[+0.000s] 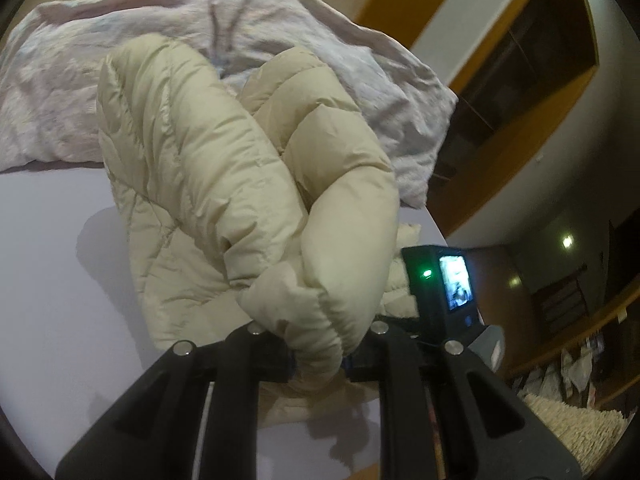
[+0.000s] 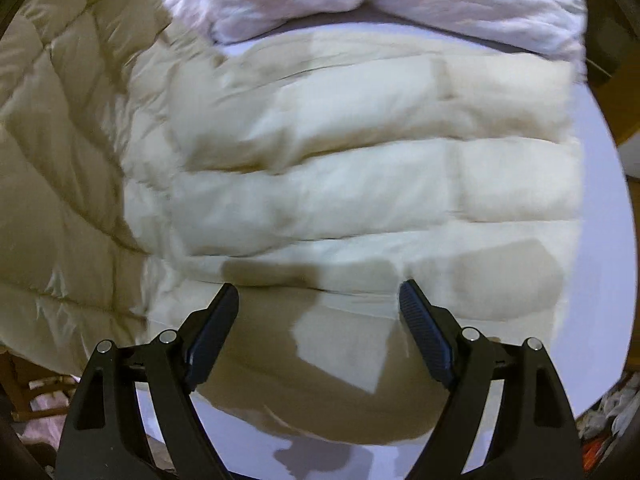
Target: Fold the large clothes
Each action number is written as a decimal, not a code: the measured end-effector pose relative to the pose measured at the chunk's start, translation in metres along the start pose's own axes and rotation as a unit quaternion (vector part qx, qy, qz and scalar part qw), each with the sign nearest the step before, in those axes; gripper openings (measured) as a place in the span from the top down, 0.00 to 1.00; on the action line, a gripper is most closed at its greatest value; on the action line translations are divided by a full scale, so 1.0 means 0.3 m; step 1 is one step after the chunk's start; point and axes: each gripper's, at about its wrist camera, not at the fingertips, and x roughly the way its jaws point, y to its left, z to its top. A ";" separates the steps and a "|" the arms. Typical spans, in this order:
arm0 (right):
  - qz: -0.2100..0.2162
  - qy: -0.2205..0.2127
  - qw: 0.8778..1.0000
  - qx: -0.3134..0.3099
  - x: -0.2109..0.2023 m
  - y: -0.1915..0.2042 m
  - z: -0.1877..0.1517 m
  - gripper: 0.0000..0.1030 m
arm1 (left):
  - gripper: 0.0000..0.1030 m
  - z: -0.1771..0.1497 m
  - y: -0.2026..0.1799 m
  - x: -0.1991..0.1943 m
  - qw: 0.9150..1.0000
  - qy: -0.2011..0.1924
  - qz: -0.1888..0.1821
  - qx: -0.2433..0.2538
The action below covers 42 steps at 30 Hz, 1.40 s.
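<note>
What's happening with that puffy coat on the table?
A person with a handheld gripper in each hand is folding a cream quilted puffer jacket on a pale lilac table. The left gripper pinches a sleeve cuff, lifted off the table. The right gripper hovers open over the jacket's body.

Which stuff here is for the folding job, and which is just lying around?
For the job:
- cream puffer jacket
- left tongs, shut on the jacket's cuff
- right tongs, open above the jacket

Just lying about:
- crumpled pinkish cloth
- white table
- shaggy rug
</note>
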 end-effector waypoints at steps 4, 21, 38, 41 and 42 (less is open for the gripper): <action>-0.006 -0.009 0.999 0.033 -0.048 -0.120 -0.013 0.31 | 0.84 -0.018 -0.062 0.041 1.000 0.017 -0.012 0.023; -0.032 -0.028 0.993 0.111 -0.135 -0.333 0.014 0.53 | 0.82 -0.135 -0.277 0.289 0.985 0.129 -0.050 0.106; -0.004 -0.072 0.977 0.201 -0.312 -0.632 0.039 0.53 | 0.73 -0.224 -0.386 0.563 0.954 0.241 -0.028 0.174; 0.045 -0.079 0.976 0.198 -0.340 -0.624 0.052 0.53 | 0.72 -0.242 -0.390 0.597 0.948 0.256 -0.020 0.186; 0.061 -0.079 0.976 0.194 -0.343 -0.616 0.059 0.53 | 0.72 -0.245 -0.390 0.606 0.947 0.259 -0.018 0.189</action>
